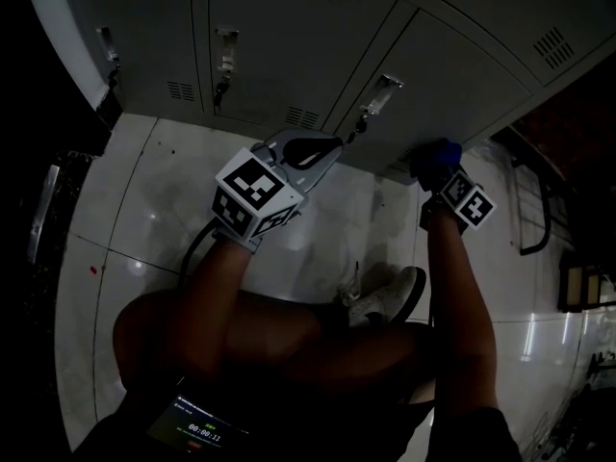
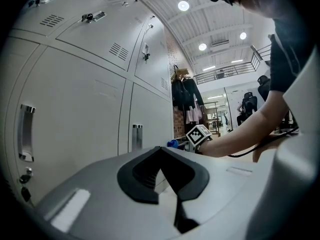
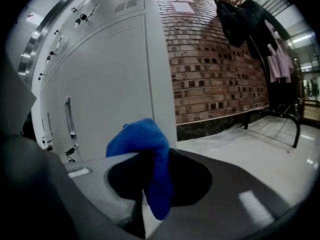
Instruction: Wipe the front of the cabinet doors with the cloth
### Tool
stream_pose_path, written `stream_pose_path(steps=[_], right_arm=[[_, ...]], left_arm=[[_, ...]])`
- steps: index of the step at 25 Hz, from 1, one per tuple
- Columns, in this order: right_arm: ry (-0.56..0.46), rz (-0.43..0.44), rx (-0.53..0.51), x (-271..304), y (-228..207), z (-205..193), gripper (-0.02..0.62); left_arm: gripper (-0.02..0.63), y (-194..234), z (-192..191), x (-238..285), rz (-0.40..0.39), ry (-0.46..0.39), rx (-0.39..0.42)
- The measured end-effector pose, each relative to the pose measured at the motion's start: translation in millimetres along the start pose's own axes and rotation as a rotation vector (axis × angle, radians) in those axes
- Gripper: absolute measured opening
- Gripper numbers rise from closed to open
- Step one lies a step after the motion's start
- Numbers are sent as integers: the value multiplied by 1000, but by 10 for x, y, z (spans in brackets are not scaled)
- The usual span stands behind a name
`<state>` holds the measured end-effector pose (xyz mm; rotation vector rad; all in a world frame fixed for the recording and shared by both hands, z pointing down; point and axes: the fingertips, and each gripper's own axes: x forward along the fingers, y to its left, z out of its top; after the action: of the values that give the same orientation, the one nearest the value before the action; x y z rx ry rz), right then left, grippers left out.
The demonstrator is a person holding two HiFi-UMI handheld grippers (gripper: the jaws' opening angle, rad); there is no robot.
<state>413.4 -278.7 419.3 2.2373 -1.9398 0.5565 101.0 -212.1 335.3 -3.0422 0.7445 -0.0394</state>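
- Blue cloth [image 3: 143,143] is pinched in the right tool [image 3: 150,194], down low by the grey cabinet doors [image 3: 110,84]; can't tell if it touches them.
- Left tool [image 2: 167,179]: jaws pressed together on nothing, held near the doors.

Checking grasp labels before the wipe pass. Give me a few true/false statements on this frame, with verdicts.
1. The right gripper holds a blue cloth. True.
2. The left gripper grips a cloth too. False: its jaws are together on nothing.
3. The cabinet doors are wooden. False: plain grey, with handles and vent slots.
4. A brick wall stands beside the cabinets. True.
5. The floor is carpeted. False: glossy pale tiles.
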Motion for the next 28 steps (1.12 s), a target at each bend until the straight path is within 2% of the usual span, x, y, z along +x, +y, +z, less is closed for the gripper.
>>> stream_pose_path(steps=[6,8,10,13,15,21,28], right_arm=[[-6,-89,49,-70,-362,14,77],[-18,-87,66,-108,-350,51,77],[-28,-74,41,-168,-248,87,77],[-51,-23,-55,-272,75,141,77],[-65,40,-103,-325,414,138,77],[-73,255,-136,-357,1598,-170,77],[-30,350,-199,-52,2404,-667,77]], left_arm=[[0,-2,6,-2,0,-2,0],[0,4,14,2,0,-4,1],[0,3,14,4,-1,-4,3],[2,23,6,-10,5,-3,1],[1,53,9,-30,15,-5,-4],[2,85,42,-75,32,-16,-11],[2,162,75,-97,52,-31,-21]])
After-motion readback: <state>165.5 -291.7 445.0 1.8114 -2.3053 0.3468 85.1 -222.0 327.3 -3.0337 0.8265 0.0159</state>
